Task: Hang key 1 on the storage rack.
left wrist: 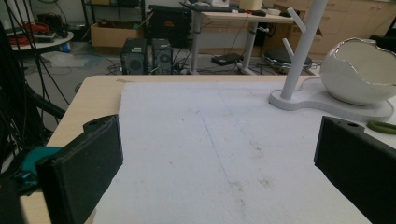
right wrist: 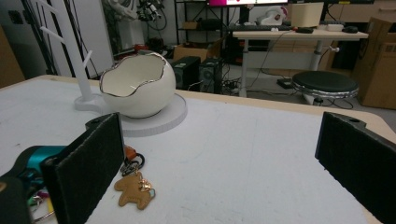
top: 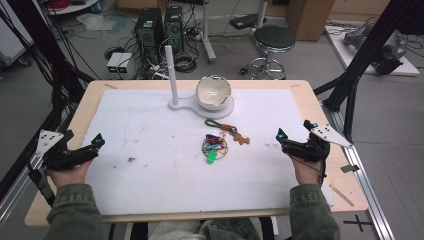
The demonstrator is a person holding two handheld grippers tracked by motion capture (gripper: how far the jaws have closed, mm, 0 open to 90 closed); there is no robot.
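Bear-shaped tan leather keyring with green loop strap (top: 235,134) lies mid-worktop, six o'clock from the white eggshell bowl (top: 213,93). Light, floppy; best pinched at the strap. Both tools, left (top: 100,141) and right (top: 279,135), gape wide, empty.

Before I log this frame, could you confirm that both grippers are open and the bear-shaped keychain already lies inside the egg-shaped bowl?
Not quite: the bear-shaped keychain lies on the white mat in front of the egg-shaped bowl, as the high view shows. Left gripper and right gripper are open.
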